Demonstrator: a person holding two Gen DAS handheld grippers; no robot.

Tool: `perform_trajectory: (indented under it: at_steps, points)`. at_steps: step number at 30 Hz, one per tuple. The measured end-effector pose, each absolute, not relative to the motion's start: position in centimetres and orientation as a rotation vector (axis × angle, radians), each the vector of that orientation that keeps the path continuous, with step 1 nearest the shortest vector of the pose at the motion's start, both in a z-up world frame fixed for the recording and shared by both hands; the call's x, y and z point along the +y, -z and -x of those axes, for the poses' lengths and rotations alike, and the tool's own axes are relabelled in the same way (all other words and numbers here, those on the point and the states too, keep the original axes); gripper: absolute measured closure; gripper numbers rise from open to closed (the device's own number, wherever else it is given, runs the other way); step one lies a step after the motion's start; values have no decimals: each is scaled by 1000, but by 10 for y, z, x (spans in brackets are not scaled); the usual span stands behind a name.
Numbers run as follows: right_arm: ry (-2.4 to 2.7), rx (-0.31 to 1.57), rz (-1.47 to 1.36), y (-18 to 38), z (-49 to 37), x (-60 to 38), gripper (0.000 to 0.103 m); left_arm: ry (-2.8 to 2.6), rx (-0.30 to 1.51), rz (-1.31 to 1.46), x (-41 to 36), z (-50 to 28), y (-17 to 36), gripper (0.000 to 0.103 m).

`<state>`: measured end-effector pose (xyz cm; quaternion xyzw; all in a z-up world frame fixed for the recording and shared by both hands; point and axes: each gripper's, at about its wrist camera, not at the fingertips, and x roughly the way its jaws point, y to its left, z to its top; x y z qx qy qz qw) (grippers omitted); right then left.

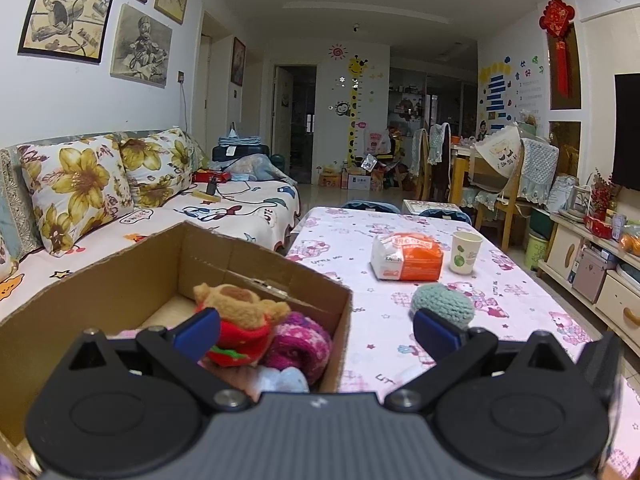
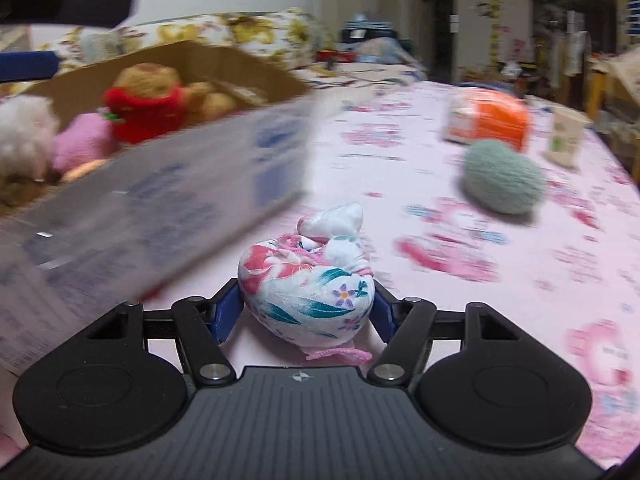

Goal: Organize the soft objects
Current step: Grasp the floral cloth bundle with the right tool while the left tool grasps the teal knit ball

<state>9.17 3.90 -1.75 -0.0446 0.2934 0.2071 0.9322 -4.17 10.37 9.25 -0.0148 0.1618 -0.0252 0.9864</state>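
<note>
A cardboard box (image 1: 120,280) stands at the table's left and holds a brown bear in a red top (image 1: 236,320), a magenta knit piece (image 1: 300,344) and pale soft items. My left gripper (image 1: 316,336) is open and empty over the box's right wall. A teal knit ball (image 1: 442,300) lies on the table just beyond its right finger. My right gripper (image 2: 306,308) is shut on a floral cloth pouch (image 2: 308,280), held above the table beside the box (image 2: 168,184). The teal ball (image 2: 504,188) lies farther right. The bear (image 2: 152,100) shows inside the box.
An orange and white packet (image 1: 408,256) and a paper cup (image 1: 464,252) stand farther back on the pink-patterned table (image 1: 400,344). A sofa with floral pillows (image 1: 76,192) runs along the left. Chairs and a low cabinet (image 1: 592,264) are at the right.
</note>
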Motion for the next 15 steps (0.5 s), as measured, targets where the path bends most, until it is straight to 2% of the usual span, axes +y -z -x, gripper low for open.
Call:
perform_trajectory:
  at_steps: [15]
  points:
    - [-96, 592, 1, 13, -54, -96, 18, 132, 380, -66, 21, 24, -71, 1]
